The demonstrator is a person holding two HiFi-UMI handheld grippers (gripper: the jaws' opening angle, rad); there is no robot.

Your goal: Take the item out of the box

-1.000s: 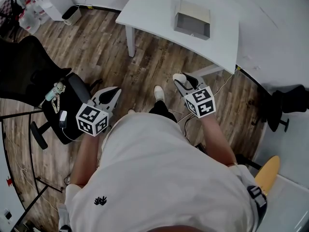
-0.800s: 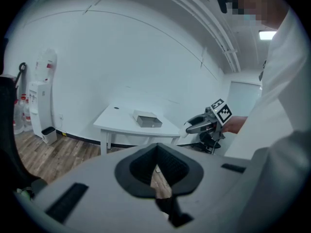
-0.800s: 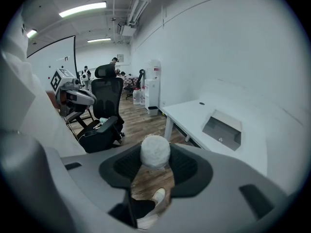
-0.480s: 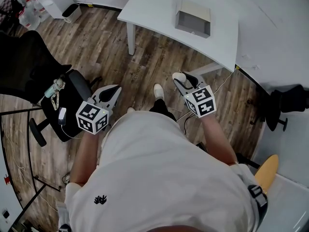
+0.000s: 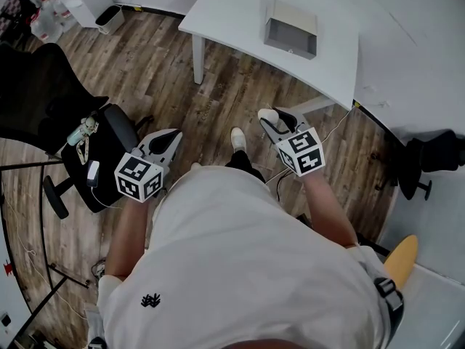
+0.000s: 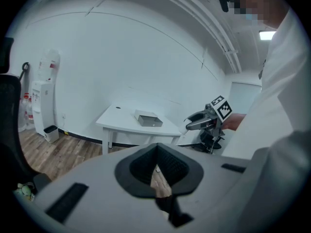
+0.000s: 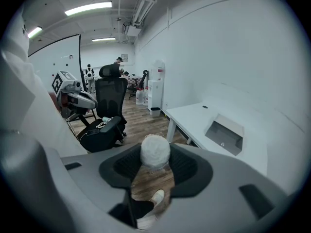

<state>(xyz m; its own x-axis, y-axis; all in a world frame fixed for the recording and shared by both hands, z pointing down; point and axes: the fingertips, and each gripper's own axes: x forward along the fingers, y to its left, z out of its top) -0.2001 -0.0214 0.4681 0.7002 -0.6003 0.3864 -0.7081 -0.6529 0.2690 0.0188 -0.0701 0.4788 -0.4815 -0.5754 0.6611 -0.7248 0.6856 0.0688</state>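
Observation:
An open grey box (image 5: 290, 33) lies on the white table (image 5: 232, 13), well ahead of both grippers; it also shows as the box (image 6: 148, 120) and the box (image 7: 224, 135). My right gripper (image 5: 278, 122) is held at waist height over the wood floor, short of the table. It is shut on a white fluffy ball (image 5: 268, 115), which sits between the pads as the ball (image 7: 155, 150). My left gripper (image 5: 168, 142) hovers over the floor to the left, jaws together and nothing in them.
A black office chair (image 5: 87, 158) with small things on its seat stands close at the left. Another dark chair (image 5: 436, 155) is at the right, beside a yellow object (image 5: 403, 257). A bin (image 5: 109, 20) stands by the far wall.

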